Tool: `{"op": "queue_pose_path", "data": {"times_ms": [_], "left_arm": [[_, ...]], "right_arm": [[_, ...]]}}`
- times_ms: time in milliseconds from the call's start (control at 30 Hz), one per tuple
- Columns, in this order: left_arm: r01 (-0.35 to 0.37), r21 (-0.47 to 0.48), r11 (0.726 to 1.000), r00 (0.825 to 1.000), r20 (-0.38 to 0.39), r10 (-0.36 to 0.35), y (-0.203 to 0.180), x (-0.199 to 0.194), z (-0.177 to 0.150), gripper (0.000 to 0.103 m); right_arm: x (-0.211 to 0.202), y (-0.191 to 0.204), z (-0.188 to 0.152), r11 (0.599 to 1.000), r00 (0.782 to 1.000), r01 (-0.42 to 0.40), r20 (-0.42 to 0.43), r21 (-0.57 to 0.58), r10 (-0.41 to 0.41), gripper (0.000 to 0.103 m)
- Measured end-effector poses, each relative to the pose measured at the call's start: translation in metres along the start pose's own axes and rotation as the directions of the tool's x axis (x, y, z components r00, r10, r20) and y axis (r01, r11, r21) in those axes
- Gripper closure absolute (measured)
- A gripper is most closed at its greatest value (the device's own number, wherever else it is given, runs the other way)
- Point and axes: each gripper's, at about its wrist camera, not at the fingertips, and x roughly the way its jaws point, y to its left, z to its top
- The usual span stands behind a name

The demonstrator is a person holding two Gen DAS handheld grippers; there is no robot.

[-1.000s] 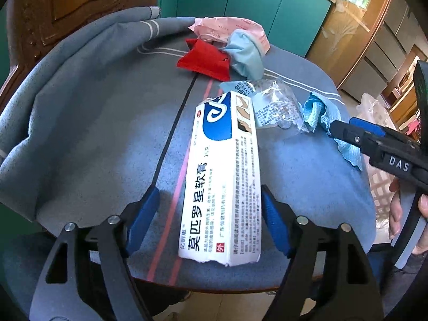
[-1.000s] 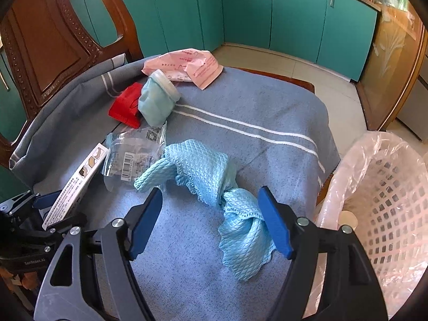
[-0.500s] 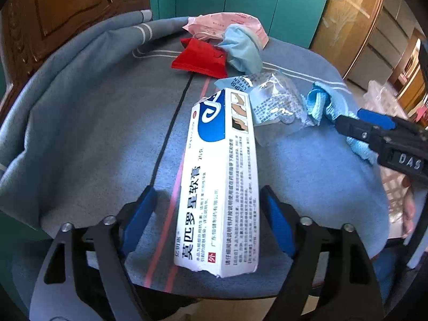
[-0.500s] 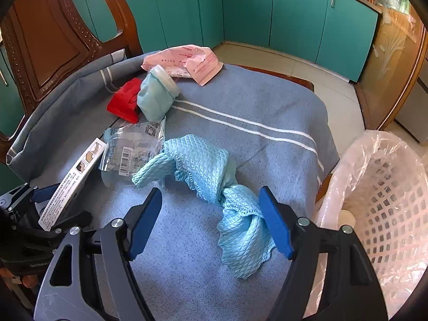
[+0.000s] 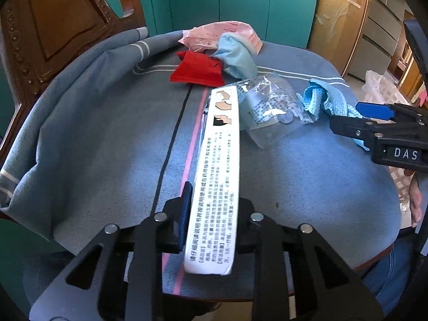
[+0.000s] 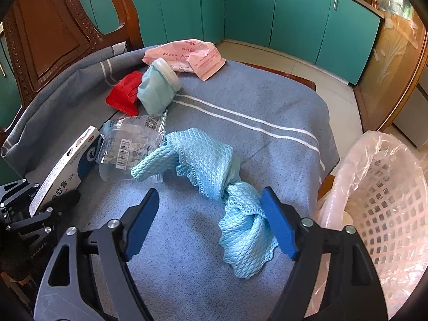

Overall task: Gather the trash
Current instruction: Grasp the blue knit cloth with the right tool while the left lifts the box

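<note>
My left gripper [image 5: 211,203] is shut on the near end of a long white ointment box [image 5: 216,176], which stands on its edge over the blue-grey tablecloth [image 5: 107,139]. The same box [image 6: 67,168] shows at the left of the right wrist view. My right gripper [image 6: 211,200] hovers over a crumpled light-blue cloth [image 6: 203,160]; its jaws are opening, and the cloth's lower end lies just inside the right finger [image 6: 278,224] without being pressed. A clear plastic wrapper [image 6: 131,144], a red packet [image 6: 123,96], a pale teal pouch [image 6: 156,91] and a pink bag [image 6: 187,56] lie farther back.
A pink lattice basket lined with thin plastic [image 6: 388,200] stands off the table's right edge. A carved wooden chair back [image 6: 48,34] rises at the left, with the tablecloth draped against it. Teal cabinets [image 6: 294,13] line the far wall. A person's hand [image 5: 414,200] shows at the right.
The left jaws closed onto the ointment box, and the box tipped from lying flat to standing on its edge. The right jaws spread slightly wider over the blue cloth.
</note>
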Motion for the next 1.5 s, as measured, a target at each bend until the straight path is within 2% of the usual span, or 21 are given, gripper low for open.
{"op": "queue_pose_path", "data": {"times_ms": [300,367,467,500,633,767,967,1133,1267,1333,1367,1400,1500], "left_arm": [[-0.035,-0.043,0.998,0.999,0.007,0.036,0.014,-0.008,-0.003,0.078],[-0.040,-0.047,0.998,0.999,0.008,0.040,0.017,-0.009,-0.004,0.078],[-0.047,-0.051,0.998,0.999,0.013,0.048,0.020,-0.013,-0.006,0.078],[-0.048,-0.053,0.997,0.999,0.014,0.049,0.021,-0.013,-0.007,0.078],[-0.051,-0.064,0.997,0.998,0.019,0.052,0.024,-0.014,-0.008,0.078],[-0.043,-0.065,0.997,0.999,0.030,0.045,0.022,-0.014,-0.008,0.078],[-0.024,-0.054,0.998,1.000,0.018,0.025,0.017,-0.011,-0.008,0.078],[0.001,-0.045,0.999,1.000,0.024,0.000,0.015,-0.014,-0.007,0.078],[0.001,-0.046,0.999,0.999,0.032,0.000,0.015,-0.016,-0.006,0.077],[0.002,-0.053,0.999,1.000,0.031,-0.001,0.017,-0.016,-0.005,0.071],[-0.001,-0.059,0.998,1.000,0.030,0.002,0.018,-0.017,-0.004,0.061],[-0.004,-0.066,0.998,0.999,0.032,0.006,0.019,-0.016,-0.004,0.056],[0.004,-0.077,0.997,1.000,0.019,-0.003,0.021,-0.011,-0.001,0.056]], "right_arm": [[0.006,0.009,-0.001,0.999,1.000,0.030,-0.008,-0.046,-0.030,0.019],[0.004,0.013,-0.001,0.998,1.000,-0.002,-0.019,-0.061,0.000,0.019],[-0.010,0.015,-0.001,0.989,0.991,-0.137,-0.012,-0.061,0.136,0.019],[-0.016,0.014,0.000,0.988,0.990,-0.143,0.004,-0.065,0.143,0.019],[-0.028,-0.002,0.003,0.993,0.992,-0.111,0.053,-0.026,0.112,0.019],[-0.020,-0.023,0.005,0.995,0.997,-0.072,0.038,0.069,0.069,0.019],[-0.008,0.003,0.002,0.999,0.999,-0.010,0.032,-0.037,0.011,0.019],[0.004,0.019,0.000,0.996,1.000,-0.016,0.024,-0.085,0.019,0.019],[0.009,0.028,-0.004,0.992,0.998,-0.050,-0.030,-0.118,0.047,0.019],[0.005,0.031,-0.005,0.987,0.995,-0.092,-0.046,-0.129,0.087,0.019],[0.001,0.032,-0.006,0.983,0.992,-0.121,-0.050,-0.138,0.115,0.019],[-0.002,0.033,-0.006,0.981,0.991,-0.128,-0.046,-0.144,0.123,0.019],[-0.006,0.032,-0.006,0.986,0.995,-0.096,-0.022,-0.135,0.094,0.019]]}}
